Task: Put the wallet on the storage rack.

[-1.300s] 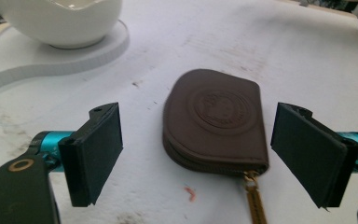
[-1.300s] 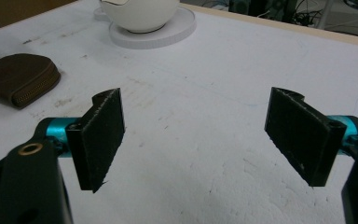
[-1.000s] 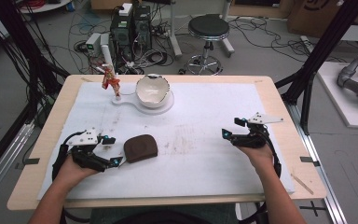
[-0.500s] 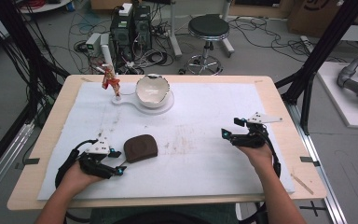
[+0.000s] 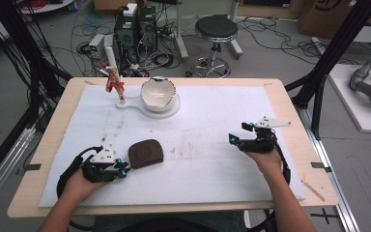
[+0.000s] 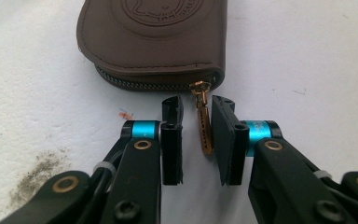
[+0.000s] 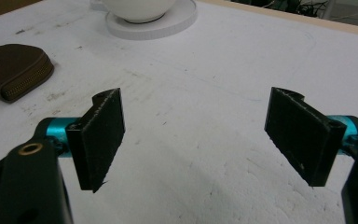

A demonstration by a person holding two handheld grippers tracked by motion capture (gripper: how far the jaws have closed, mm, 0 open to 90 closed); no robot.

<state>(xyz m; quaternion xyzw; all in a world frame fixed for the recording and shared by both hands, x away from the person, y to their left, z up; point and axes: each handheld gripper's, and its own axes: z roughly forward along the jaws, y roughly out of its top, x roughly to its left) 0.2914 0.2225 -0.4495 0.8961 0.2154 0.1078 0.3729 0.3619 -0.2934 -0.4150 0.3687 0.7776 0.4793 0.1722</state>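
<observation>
A brown leather zip pouch lies flat on the white mat, left of centre. My left gripper sits just left of it, low on the mat. In the left gripper view the pouch shows its zipper edge, and the gold zipper pull lies in the narrow gap of my left gripper, close to the right jaw and not pinched. My right gripper hovers over the right part of the mat, jaws wide open and empty. The pouch shows far off at its left.
A white bowl rests on a white round base at the back of the mat, with a small red figure standing to its left. The bowl shows again ahead of the right gripper. The wooden table edge frames the mat.
My left gripper has slid right along the mat to the pouch's zipper end. The right gripper has stayed in place.
</observation>
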